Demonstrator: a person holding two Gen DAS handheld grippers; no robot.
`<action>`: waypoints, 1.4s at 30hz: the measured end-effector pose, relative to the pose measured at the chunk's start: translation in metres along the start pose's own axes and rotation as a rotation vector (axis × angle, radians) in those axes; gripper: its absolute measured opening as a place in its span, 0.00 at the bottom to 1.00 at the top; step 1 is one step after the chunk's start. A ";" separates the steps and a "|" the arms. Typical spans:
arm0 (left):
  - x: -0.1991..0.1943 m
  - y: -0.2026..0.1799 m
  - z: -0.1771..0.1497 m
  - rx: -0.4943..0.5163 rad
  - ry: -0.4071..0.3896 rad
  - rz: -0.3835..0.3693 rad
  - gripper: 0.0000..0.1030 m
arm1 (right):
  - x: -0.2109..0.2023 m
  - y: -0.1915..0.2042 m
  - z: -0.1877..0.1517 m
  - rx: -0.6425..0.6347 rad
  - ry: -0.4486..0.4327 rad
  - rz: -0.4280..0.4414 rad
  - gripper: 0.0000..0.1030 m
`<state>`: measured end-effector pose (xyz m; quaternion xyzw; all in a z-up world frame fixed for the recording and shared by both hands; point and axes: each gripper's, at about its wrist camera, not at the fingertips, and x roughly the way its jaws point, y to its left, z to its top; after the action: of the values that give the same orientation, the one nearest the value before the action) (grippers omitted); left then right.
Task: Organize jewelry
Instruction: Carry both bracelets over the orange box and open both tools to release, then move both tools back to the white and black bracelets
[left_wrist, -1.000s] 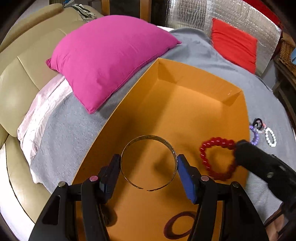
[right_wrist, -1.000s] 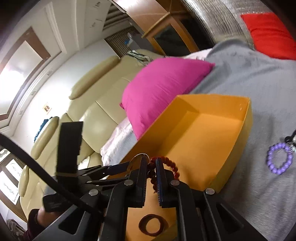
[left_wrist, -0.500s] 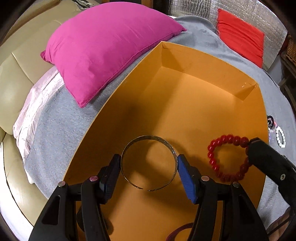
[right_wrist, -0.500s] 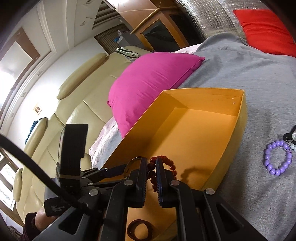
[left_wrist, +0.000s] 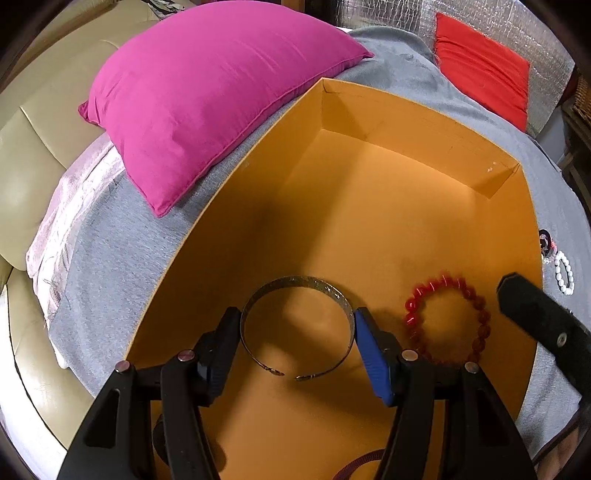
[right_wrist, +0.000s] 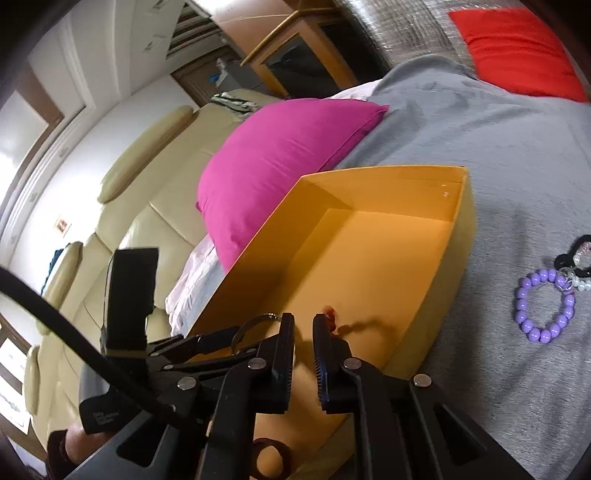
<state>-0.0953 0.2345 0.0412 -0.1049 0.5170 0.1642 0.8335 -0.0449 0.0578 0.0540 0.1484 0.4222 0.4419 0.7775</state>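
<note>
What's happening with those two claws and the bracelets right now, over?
Left gripper clamped on metal bangle over orange box. Right gripper opening, red bead bracelet dropping free into the box. Nothing in the way.

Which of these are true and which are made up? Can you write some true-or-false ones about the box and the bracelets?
1. The left gripper holds a metal bangle over the orange box. True.
2. The purple bracelet lies inside the box. False: it lies on the grey blanket beside the box.
3. The red bead bracelet is in or just over the box. True.
4. The pink pillow is in the box. False: it lies beside it.
5. The white bracelet is in the right gripper. False: it lies on the blanket.
</note>
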 end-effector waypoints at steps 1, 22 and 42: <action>-0.001 -0.001 0.000 0.002 -0.003 0.001 0.62 | -0.002 -0.001 0.001 0.004 -0.008 -0.004 0.13; -0.102 -0.078 -0.005 0.178 -0.283 0.044 0.65 | -0.087 -0.063 0.027 0.196 -0.177 -0.051 0.23; -0.124 -0.168 -0.027 0.332 -0.320 0.019 0.66 | -0.151 -0.111 0.021 0.291 -0.239 -0.107 0.23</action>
<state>-0.1048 0.0493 0.1416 0.0659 0.3992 0.0994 0.9091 -0.0041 -0.1249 0.0794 0.2880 0.3933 0.3135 0.8149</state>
